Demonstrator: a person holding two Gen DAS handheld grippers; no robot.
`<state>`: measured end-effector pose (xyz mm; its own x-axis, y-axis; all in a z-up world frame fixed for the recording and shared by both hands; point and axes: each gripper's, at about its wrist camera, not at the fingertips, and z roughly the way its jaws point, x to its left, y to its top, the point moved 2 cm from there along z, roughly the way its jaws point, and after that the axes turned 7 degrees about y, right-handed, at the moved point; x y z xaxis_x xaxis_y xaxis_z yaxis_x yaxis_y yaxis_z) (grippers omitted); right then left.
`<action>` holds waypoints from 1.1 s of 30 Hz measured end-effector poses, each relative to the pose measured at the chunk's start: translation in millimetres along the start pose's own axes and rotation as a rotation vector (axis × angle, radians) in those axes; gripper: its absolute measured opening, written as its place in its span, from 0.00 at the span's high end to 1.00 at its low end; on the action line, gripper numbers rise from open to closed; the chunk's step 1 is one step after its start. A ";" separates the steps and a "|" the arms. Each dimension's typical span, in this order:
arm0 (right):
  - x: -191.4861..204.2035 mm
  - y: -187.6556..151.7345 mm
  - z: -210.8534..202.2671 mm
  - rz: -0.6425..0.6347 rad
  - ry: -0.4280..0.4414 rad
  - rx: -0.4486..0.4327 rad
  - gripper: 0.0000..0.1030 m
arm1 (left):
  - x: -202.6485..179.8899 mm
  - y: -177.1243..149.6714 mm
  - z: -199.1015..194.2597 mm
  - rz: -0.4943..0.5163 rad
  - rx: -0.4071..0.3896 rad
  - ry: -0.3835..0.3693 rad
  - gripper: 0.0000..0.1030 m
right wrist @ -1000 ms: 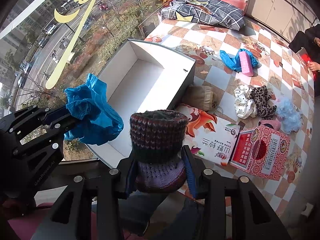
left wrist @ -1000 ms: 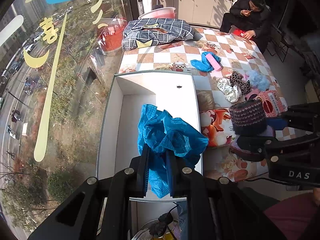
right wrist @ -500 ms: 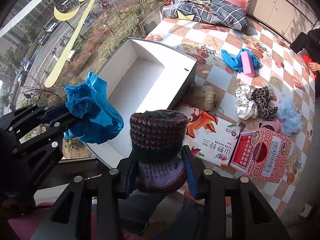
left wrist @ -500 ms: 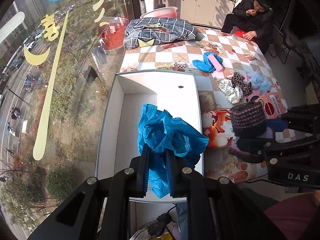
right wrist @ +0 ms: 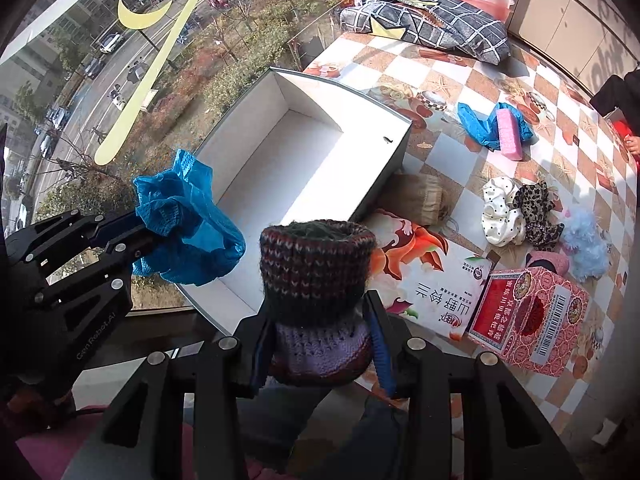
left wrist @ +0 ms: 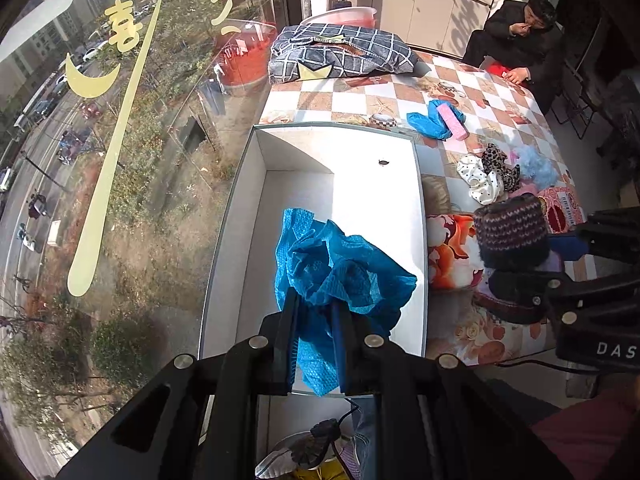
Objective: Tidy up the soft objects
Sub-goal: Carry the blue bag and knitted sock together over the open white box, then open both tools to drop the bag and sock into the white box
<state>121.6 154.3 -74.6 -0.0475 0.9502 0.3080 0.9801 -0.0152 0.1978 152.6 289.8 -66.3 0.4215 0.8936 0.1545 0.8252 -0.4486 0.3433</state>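
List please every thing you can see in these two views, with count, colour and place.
blue cloth: 1, blue, held above the near end of the box
knitted item: 1, dark red, grey and lilac, held over the table's near edge
box: 1, white inside, open, by the window
second blue cloth: 1, blue, on the table under the pink block
pink block: 1, pink, far side of the table
scrunchies: several, white dotted, leopard, pale blue, right of the box
red carton: 1, red, near right
checked cushion: 1, grey, far end
left gripper: 1, black, fingers shut on the blue cloth
right gripper: 1, black, fingers shut on the knitted item
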 end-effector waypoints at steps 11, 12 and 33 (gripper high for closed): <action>34.5 18.1 14.9 -0.128 -0.002 0.028 0.58 | 17.7 -15.8 19.3 -0.037 0.056 0.033 0.84; 37.8 19.3 17.1 -0.138 -0.001 0.032 0.58 | 18.2 -17.0 21.0 -0.038 0.062 0.032 0.84; 53.2 24.5 40.4 -0.194 0.029 0.091 0.58 | 18.6 -19.2 31.5 -0.034 0.088 0.030 0.84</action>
<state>150.9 217.0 -91.0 -0.2409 0.9232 0.2994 0.9654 0.1964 0.1713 156.4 314.5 -99.3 0.3822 0.9079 0.1724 0.8692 -0.4165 0.2665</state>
